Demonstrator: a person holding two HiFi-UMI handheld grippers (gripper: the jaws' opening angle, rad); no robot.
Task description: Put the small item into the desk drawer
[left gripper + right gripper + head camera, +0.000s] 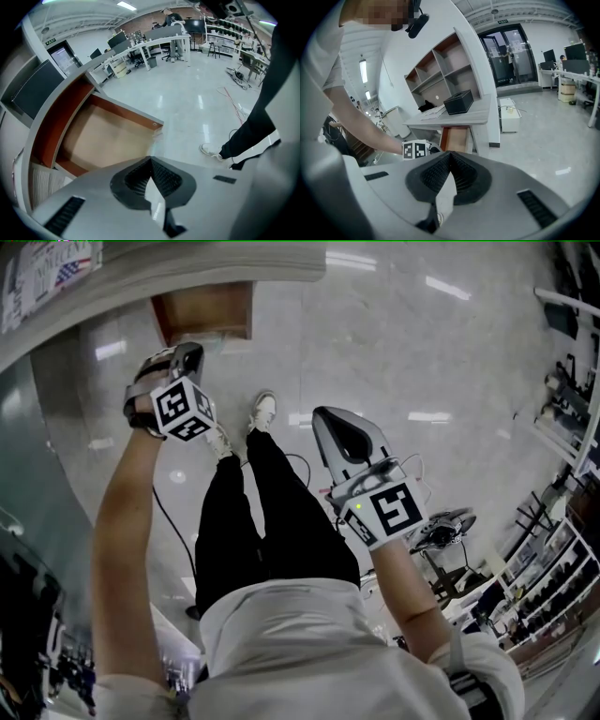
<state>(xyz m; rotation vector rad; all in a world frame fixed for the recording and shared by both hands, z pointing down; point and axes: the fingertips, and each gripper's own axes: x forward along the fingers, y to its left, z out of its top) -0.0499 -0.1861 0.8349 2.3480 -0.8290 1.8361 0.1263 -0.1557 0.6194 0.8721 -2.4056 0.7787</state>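
Note:
The desk drawer [105, 136] stands pulled open, its pale wooden bottom bare; I see no small item in it or anywhere else. My left gripper [151, 160] hovers just in front of the drawer's front corner, shut with nothing between the jaws. In the head view the left gripper [190, 354] sits below the open drawer [204, 313]. My right gripper [325, 416] hangs over the floor to the right, apart from the desk. The right gripper [450, 154] is shut and empty, and points at the desk and the drawer [457, 138] from a distance.
A black box [458, 101] and papers lie on the desk top [480, 112], with wall shelves [440, 63] above. The person's legs [267, 512] and white shoe [264, 409] stand between the grippers. A cable [300, 465] and a chair base [441, 529] lie on the floor at right.

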